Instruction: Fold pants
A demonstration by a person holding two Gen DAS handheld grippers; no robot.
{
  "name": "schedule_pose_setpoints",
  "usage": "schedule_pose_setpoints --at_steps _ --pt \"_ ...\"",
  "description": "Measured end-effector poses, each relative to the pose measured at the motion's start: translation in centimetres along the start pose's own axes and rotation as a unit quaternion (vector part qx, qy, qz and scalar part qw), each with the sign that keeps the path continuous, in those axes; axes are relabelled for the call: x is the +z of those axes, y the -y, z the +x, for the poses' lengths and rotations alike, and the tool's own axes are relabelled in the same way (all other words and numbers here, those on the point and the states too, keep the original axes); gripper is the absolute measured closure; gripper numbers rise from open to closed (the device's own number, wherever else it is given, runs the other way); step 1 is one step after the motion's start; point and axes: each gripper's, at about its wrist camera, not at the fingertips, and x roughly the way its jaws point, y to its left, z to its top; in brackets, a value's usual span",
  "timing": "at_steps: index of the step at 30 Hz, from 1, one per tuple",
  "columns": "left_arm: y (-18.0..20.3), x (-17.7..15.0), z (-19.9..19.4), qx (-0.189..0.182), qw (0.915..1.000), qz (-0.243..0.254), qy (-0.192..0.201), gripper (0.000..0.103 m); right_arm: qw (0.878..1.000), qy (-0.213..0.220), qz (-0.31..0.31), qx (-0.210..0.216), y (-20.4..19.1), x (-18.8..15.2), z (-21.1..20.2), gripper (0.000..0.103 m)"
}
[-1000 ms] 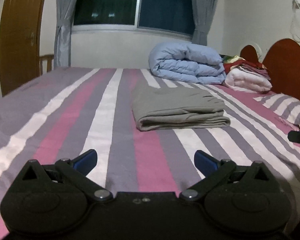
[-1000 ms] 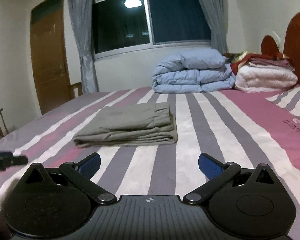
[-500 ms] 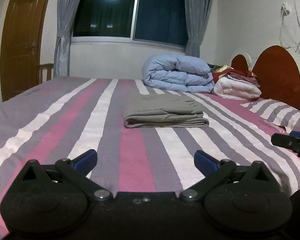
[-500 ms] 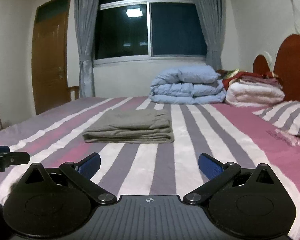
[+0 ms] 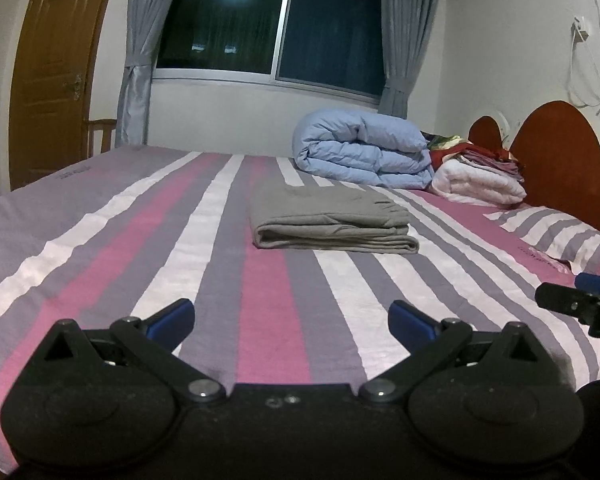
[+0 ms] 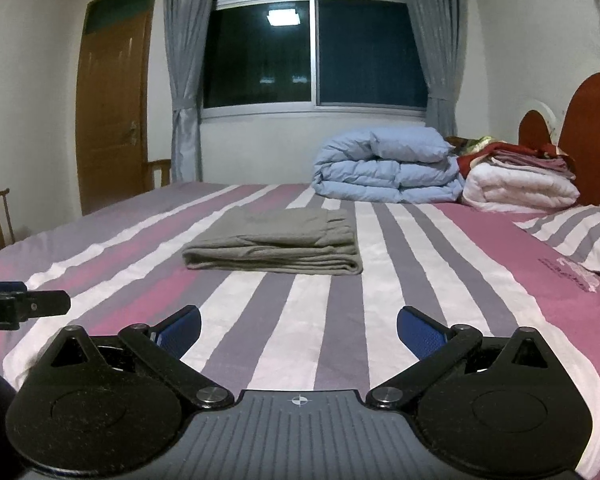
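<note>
**Pants folded, both claws clear**

Left claw (image 5: 291,316): fingers spread, empty, low over the striped bed (image 5: 100,248). Ahead and well apart: gray pants (image 5: 332,222), folded, long axis crosswise. Right claw (image 6: 299,326): likewise spread, empty. Neither clearly nearer. Probably finished.

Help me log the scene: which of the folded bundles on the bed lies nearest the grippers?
The flat grey folded pants, alone mid-bed on the striped sheet. The puffy light-blue quilt and white folded blanket lie farther back by the headboard.
</note>
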Motion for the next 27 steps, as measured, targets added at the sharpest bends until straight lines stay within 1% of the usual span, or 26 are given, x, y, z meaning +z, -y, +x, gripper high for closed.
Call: schedule_pose_setpoints --at_steps 11,27 --pt "-0.06 -0.16 0.07 -0.003 1.0 0.005 -0.002 0.006 1.0 -0.002 -0.001 -0.004 0.09 -0.33 0.29 0.0" --pt "-0.02 -0.24 0.31 -0.012 0.9999 0.004 -0.002 0.006 1.0 -0.008 0.013 -0.009 0.8 -0.48 0.85 0.0"
